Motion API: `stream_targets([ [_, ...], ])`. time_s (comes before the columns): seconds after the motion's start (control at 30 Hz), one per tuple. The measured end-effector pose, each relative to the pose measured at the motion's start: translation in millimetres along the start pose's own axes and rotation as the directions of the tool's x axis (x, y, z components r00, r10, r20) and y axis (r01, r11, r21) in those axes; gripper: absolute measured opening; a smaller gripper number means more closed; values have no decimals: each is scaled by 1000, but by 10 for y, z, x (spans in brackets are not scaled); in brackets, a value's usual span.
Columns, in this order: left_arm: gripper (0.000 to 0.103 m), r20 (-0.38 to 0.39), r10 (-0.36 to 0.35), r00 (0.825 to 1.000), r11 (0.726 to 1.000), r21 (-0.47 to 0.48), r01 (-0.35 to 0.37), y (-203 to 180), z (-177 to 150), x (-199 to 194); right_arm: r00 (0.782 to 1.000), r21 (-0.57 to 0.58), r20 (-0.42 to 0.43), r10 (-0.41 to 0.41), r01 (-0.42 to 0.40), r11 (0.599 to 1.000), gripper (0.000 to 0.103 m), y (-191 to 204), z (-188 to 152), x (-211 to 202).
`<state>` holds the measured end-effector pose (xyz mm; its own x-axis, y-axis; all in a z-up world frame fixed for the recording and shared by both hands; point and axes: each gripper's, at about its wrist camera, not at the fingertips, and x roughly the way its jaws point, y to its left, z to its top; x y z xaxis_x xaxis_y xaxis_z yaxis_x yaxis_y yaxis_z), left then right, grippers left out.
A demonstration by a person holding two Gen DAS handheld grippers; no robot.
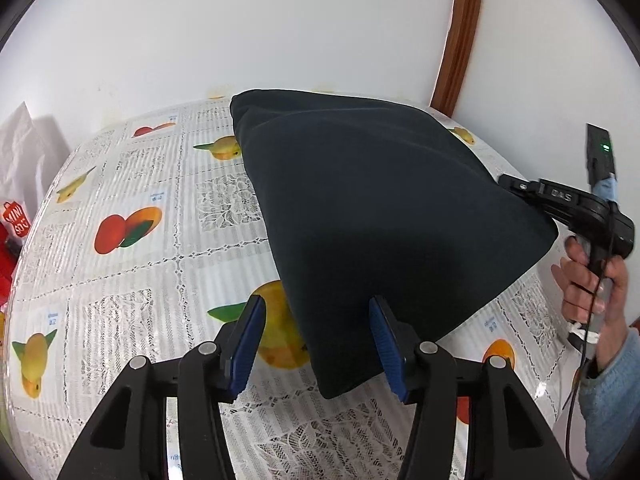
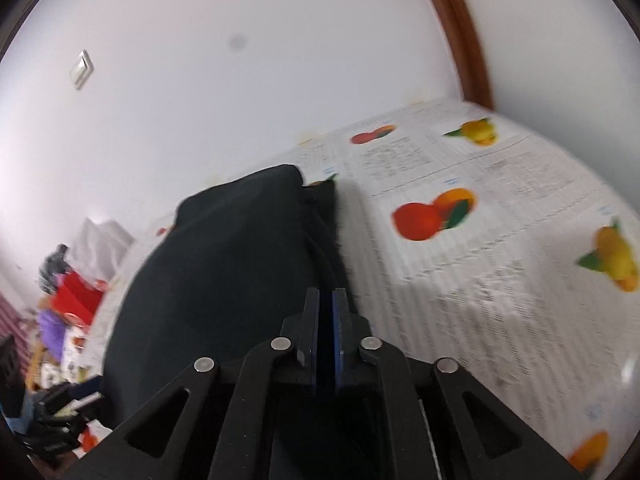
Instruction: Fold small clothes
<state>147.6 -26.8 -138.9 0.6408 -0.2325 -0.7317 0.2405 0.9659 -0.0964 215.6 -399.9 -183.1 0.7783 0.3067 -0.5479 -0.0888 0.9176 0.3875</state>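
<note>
Pinching the dark garment [image 2: 224, 264] at its edge, your right gripper [image 2: 327, 312] is lifting it to fold; your left gripper [image 1: 316, 344] is waiting with fingers wide apart, holding nothing, straddling the garment's near corner

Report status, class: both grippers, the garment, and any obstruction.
Left gripper open, straddling near corner of dark garment. Right gripper shut on garment's edge, lifting it off fruit-print tablecloth. Nothing in the way.
</note>
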Motion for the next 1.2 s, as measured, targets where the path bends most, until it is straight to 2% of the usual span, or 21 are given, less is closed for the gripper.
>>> stream_targets([
  [0.1, 52, -4, 1, 1000, 1000, -18, -1, 14, 1, 6, 999, -5, -26, -41, 41, 999, 15, -6, -87, -132],
  [0.17, 52, -4, 9, 1000, 1000, -23, -9, 2, -2, -2, 994, -49, -56, -91, 88, 995, 19, -13, -162, -204],
  [0.27, 52, -14, 18, 1000, 999, -38, -19, -8, -18, -27, 977, -133, -69, -202, 191, 972, 20, 28, -258, -323],
  [0.37, 52, -18, 30, 999, 998, -49, -30, -27, -62, -136, 963, -167, -84, -257, 241, 956, 22, 59, -298, -459],
  [0.5, 54, -5, 43, 999, 996, -79, -43, -38, -133, -375, 955, -182, -77, -285, 267, 946, 28, 171, -314, -731],
  [0.6, 57, 22, 81, 996, 993, -93, -78, -88, -156, -611, 963, -195, -50, -264, 250, 949, 44, 347, -291, -970],
  [0.67, 61, 49, 91, 995, 992, -88, -86, -146, -156, -758, 968, -203, -9, -251, 244, 948, 47, 497, -280, -1192],
  [0.73, 65, 85, 100, 991, 992, -88, -93, -229, -158, -965, 965, -215, 21, -261, 260, 941, 55, 642, -260, -1346],
  [0.9, 75, 156, 126, 980, 989, -93, -112, -420, -144, -1393, 962, -213, 68, -265, 274, 938, 56, 936, -238, -1764],
  [0.97, 79, 182, 147, 972, 987, -94, -131, -498, -173, -1581, 960, -219, 89, -266, 279, 935, 60, 1024, -271, -1933],
  [1.0, 80, 188, 155, 970, 986, -93, -140, -526, -187, -1630, 957, -216, 100, -273, 289, 933, 72, 1064, -304, -2018],
  [1.03, 82, 201, 168, 965, 984, -90, -152, -561, -217, -1711, 953, -215, 109, -282, 299, 930, 88, 1094, -339, -2092],
  [1.1, 85, 218, 189, 958, 981, -88, -174, -613, -288, -1841, 946, -232, 151, -288, 317, 920, 97, 1174, -451, -2267],
  [1.2, 90, 225, 203, 953, 978, -94, -187, -634, -391, -1974, 942, -261, 161, -293, 327, 908, 100, 1241, -598, -2401],
])
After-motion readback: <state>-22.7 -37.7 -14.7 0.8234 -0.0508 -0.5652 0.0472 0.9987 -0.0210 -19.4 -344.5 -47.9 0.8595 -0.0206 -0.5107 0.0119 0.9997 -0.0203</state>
